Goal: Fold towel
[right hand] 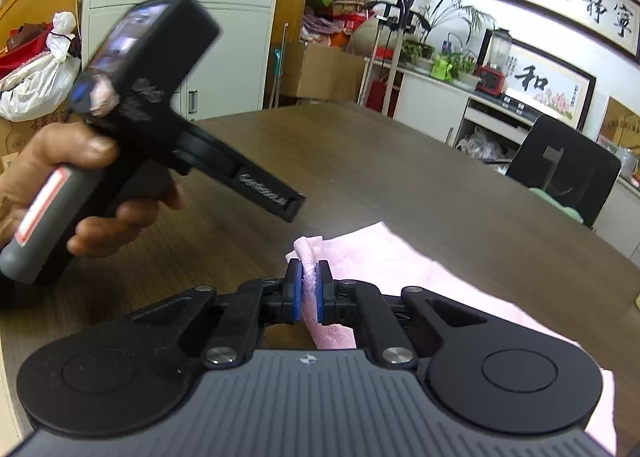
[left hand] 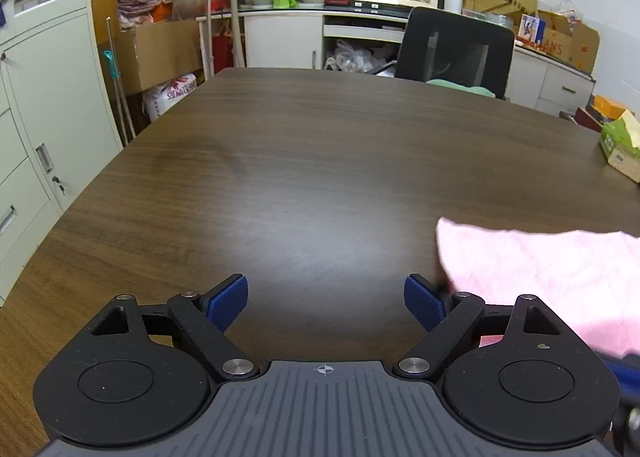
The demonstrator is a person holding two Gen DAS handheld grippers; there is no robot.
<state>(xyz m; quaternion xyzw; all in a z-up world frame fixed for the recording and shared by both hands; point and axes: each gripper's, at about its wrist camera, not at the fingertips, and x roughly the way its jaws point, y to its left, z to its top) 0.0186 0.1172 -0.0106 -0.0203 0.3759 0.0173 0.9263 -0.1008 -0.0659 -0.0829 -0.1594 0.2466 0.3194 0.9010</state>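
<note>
Now pink towel (right hand: 420, 269) bunched, pinched by right gripper (right hand: 308, 293); left gripper (left hand: 325, 303) fingers spread.

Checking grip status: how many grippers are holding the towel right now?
1. The right gripper is shut on the pink towel; the left gripper is open over the table.

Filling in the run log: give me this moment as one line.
step: fold towel | right gripper: shut on pink towel corner | left gripper: open, empty, beside towel | towel: on wooden table
</note>
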